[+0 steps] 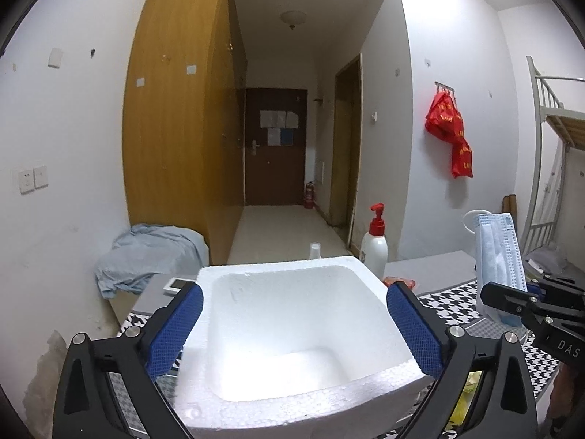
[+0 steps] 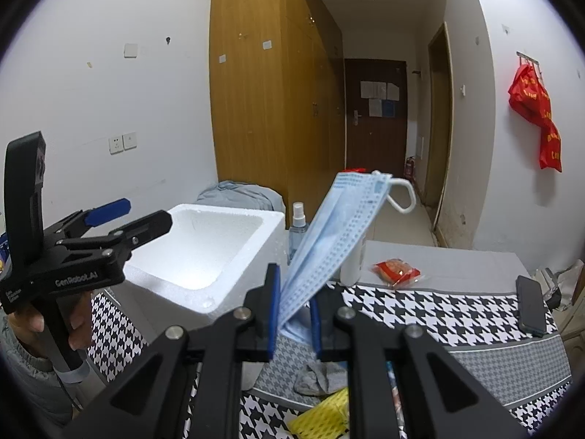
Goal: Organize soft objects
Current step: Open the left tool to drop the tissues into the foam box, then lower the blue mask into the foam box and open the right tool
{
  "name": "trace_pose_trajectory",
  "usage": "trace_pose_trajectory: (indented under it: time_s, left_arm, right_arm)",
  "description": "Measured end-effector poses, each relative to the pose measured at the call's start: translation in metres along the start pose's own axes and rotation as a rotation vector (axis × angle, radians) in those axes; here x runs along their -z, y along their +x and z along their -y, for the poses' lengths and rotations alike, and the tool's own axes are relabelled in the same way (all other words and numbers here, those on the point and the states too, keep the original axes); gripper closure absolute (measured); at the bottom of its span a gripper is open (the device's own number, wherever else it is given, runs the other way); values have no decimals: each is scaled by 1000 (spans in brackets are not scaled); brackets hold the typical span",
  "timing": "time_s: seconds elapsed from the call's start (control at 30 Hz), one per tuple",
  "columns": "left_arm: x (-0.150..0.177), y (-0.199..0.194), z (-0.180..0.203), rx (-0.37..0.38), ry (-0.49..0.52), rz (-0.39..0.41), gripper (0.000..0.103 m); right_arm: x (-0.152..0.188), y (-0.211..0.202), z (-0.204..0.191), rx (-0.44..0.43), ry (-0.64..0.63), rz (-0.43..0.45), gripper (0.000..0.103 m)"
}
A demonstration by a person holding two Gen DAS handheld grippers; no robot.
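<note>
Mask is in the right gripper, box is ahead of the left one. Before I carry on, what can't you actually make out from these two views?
- Foam box floor, right wrist view: its near wall hides it.
- Grey cloth and yellow item: right gripper fingers cover them; type unclear.
- Face mask lower end: hidden between the fingers.
- Left gripper contact with the box: unclear.
- Red packet label: too small.
</note>
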State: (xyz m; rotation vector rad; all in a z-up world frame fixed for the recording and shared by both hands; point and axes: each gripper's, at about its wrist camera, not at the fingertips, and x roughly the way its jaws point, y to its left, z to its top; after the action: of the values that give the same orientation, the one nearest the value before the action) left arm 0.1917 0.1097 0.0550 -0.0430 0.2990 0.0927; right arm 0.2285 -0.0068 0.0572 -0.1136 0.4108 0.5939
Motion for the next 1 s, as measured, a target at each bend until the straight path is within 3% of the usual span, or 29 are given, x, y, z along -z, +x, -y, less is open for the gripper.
trace_pose_trajectory:
  time_s: [1.0]
  left_arm:
    - [12,-55,-55,-166,-4,43,1]
  right_arm:
    - [-21,23,-53,-105,-86,18,85]
